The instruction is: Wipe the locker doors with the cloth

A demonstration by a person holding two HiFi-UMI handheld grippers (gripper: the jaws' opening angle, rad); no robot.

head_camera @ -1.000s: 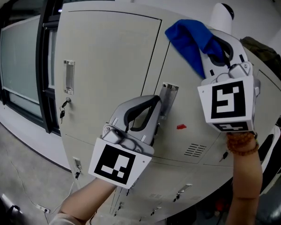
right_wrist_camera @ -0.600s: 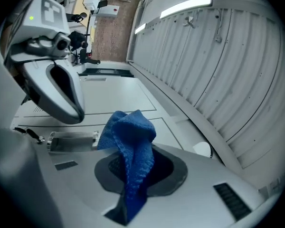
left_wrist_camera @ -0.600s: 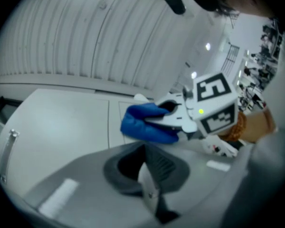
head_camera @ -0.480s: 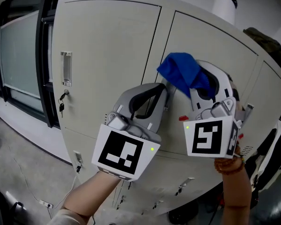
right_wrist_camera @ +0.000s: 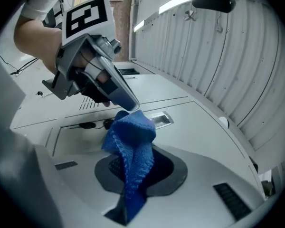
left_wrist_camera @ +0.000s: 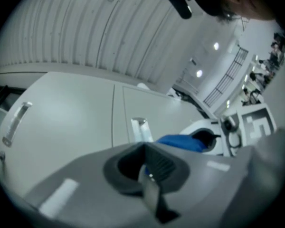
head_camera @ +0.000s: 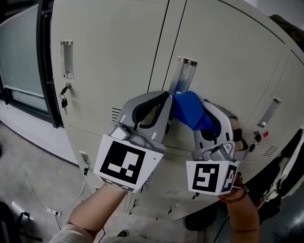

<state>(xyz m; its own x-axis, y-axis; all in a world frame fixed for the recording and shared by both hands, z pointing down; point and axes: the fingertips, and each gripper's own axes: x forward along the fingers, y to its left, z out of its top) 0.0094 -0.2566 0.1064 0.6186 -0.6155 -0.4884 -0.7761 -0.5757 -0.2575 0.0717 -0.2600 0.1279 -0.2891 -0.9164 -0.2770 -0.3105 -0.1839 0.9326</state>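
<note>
Two upper locker doors (head_camera: 116, 39) fill most of yr view, w/ smaller ones below. Yr work sits on the middle door (head_camera: 233, 59), low down near its left edge. Yr left gripper (head_camera: 165, 99) has its fingers closed on nothing, tips up by that door's left edge and right beside the cloth. Yr right gripper (head_camera: 202, 119) has its fingers clamped on the blue cloth (head_camera: 189, 110). The cloth bunches out past the tips toward the door, just under the handle recess (head_camera: 184, 74). I can't tell whether it actually touches the panel. Keys (head_camera: 64, 103) hang from the lock at the left door's left edge, well apart from both tools.

Risks, as I judge them:
- The fingers pinch only a narrow fold, so hard rubbing could drag the cloth out.
- The loose bunch sits close under the handle recess & could snag on its lip if u sweep up.
- The left gripper is v. near the cloth, so a stroke toward the left edge may bump it. Move it off first.
- If the bunch folds aside, bare finger tips could scrape the paint.
</note>
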